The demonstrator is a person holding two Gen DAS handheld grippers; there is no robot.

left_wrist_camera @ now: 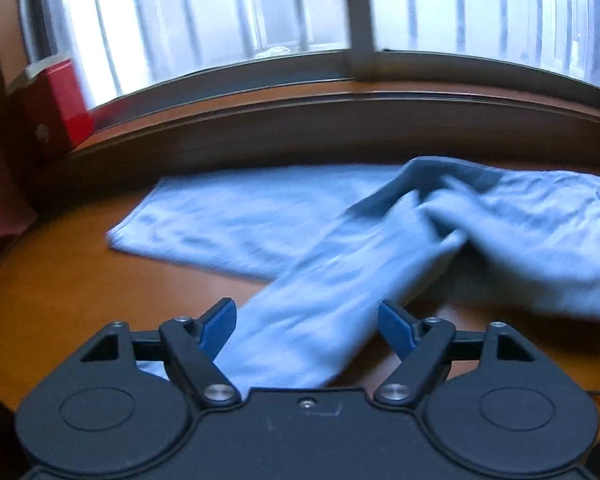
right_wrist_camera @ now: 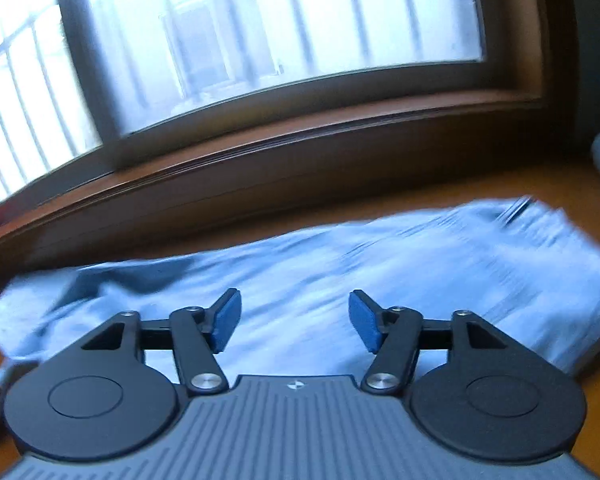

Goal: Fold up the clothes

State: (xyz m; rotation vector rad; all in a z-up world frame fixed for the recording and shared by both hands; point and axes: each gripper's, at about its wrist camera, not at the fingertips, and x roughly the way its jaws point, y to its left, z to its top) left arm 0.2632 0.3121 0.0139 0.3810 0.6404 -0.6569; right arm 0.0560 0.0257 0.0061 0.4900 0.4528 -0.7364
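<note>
Currently, both grippers stand with jaws apart and nothing clamped. The left gripper [left_wrist_camera: 306, 322] has a long strip of the pale blue garment [left_wrist_camera: 260, 220] running between its blue pads [left_wrist_camera: 218, 330], but the pads do not press on it. The right gripper [right_wrist_camera: 294, 320] hovers over the wider part of the same garment [right_wrist_camera: 380, 280], with cloth visible beyond and below the open jaws.

The garment lies on the desk [left_wrist_camera: 60, 280], ahead of both grippers, spread toward the window sill [left_wrist_camera: 340, 120]. It is only partly folded: one strip crosses diagonally over the flat part, and a rumpled ridge sits ahead and to the right of the left gripper.

Likely faults from this state:
- Closing the left gripper on the loose strip alone would drag that strip and pull the flat layer askew.
- Closing the right gripper in mid-cloth rather than at an edge would bunch the fabric and produce a crooked fold.
- Both views are blurred, so edge positions are uncertain; a misjudged grasp could catch two layers.
</note>
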